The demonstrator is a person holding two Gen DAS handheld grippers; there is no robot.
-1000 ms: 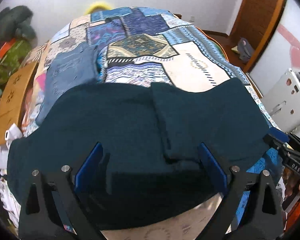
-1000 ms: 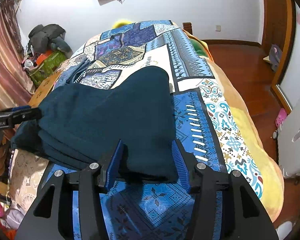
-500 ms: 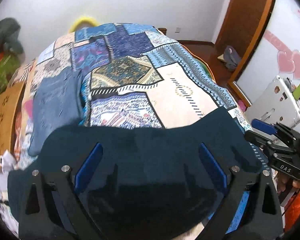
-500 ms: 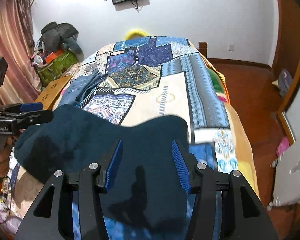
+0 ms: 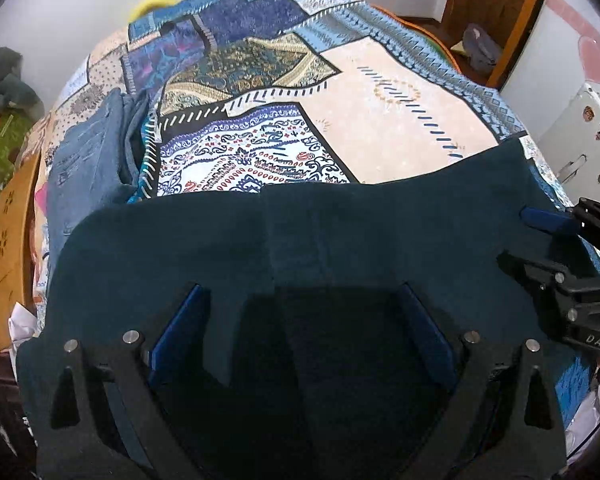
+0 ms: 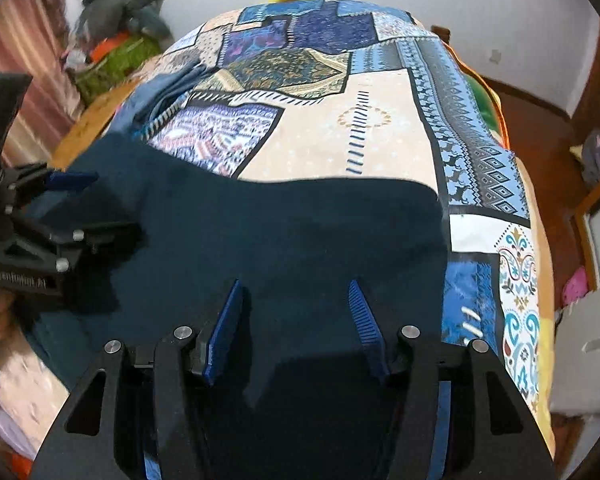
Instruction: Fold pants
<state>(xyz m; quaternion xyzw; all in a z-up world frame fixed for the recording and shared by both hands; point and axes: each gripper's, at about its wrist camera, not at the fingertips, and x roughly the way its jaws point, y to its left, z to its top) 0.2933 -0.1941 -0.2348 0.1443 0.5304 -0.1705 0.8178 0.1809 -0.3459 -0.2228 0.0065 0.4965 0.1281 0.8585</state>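
Observation:
Dark teal pants lie spread across the near end of the patchwork quilt. My left gripper hangs over their near part with its jaws wide apart and the pads clear of the cloth. In the right wrist view the pants fill the lower half. My right gripper stands above them with its jaws opening; cloth lies flat under the gap and the pads do not press on it. The right gripper also shows at the pants' right edge, and the left gripper at their left edge.
Folded blue jeans lie on the quilt's left side. A wooden board runs along the bed's left edge, with a heap of clothes behind it. A white appliance stands to the right, beside a wooden floor.
The pants' far edge has come nearer, so more quilt shows, and the cloth lies flatter. Both grippers tipped up, then sank again. The right jaws stand slightly wider.

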